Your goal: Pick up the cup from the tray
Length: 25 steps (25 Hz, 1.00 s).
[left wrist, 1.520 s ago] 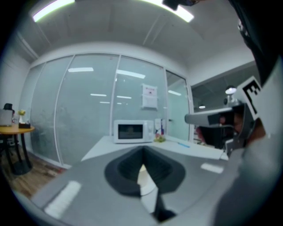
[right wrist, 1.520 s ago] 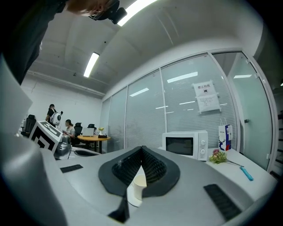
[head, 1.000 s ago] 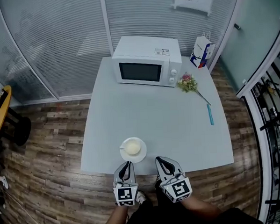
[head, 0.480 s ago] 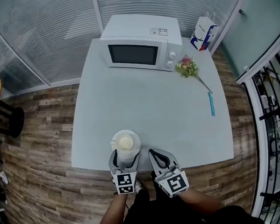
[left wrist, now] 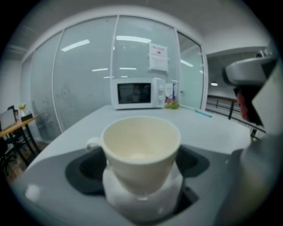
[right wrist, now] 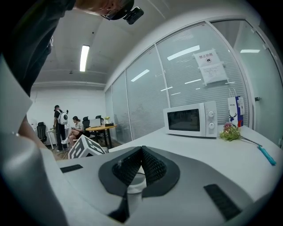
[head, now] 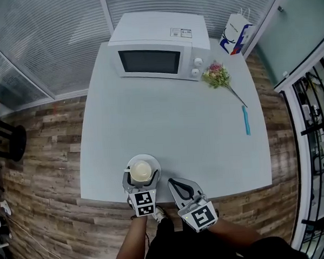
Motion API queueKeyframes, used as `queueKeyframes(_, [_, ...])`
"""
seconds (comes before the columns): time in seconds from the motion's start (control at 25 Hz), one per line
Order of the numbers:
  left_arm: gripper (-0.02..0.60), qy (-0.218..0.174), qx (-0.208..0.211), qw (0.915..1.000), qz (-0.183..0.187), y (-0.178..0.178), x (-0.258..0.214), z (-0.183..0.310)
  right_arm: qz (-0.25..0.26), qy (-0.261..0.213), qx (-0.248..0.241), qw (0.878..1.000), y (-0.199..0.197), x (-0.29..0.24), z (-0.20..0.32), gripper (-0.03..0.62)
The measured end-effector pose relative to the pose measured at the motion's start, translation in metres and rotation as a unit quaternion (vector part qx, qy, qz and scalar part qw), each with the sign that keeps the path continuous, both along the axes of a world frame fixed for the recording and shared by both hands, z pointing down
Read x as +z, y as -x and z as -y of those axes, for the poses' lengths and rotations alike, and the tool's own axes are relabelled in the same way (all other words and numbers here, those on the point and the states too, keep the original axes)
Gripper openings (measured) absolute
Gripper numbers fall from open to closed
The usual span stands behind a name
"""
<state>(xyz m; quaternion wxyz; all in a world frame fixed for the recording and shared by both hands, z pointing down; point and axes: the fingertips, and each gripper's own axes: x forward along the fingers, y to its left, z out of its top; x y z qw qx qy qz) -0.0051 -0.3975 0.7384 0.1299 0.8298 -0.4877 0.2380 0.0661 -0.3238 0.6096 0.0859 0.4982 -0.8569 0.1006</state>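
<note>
Left gripper view: left claw [left wrist: 139, 174], just opened, straddles the cup [left wrist: 140, 145] hiding most of the tray [left wrist: 128, 201]; right claw [right wrist: 140, 164] clenched.

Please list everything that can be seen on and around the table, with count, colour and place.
table: one, pale grey, centre
microwave: one, white, far edge of table
bag: one, white and blue, at the far right corner
flowers: one bunch, pink and green, right of microwave
pen: one, blue, right side of table
tray: one, white, near edge
cup: one, cream, on the tray
left gripper: one, grey, jaws just opening, open around the cup
right gripper: one, grey, shut, empty, right of tray
</note>
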Motion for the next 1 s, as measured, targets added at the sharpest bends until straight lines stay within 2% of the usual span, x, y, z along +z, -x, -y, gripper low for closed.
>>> queueKeyframes(0.24, [0.445, -0.021, -0.004, 0.9997, 0.015, 0.002, 0.0, 0.007, 0.0, 0.007, 0.0, 1.0, -0.002, 0.003, -0.002, 0.003])
queueKeyframes(0.52, [0.442, -0.031, -0.002, 0.9995, 0.009, 0.003, -0.001, 0.007, -0.005, 0.002, 0.006, 1.0, -0.008, 0.004, -0.003, 0.004])
queueKeyframes(0.8, [0.442, -0.029, 0.002, 0.9995, -0.008, 0.004, -0.025, 0.001, -0.007, -0.011, 0.027, 1.0, -0.017, -0.005, -0.002, 0.003])
queueKeyframes(1.0, [0.442, -0.019, 0.028, 0.9989, -0.033, 0.0, -0.06, -0.012, -0.046, -0.052, 0.025, 0.997, -0.028, -0.022, 0.004, 0.003])
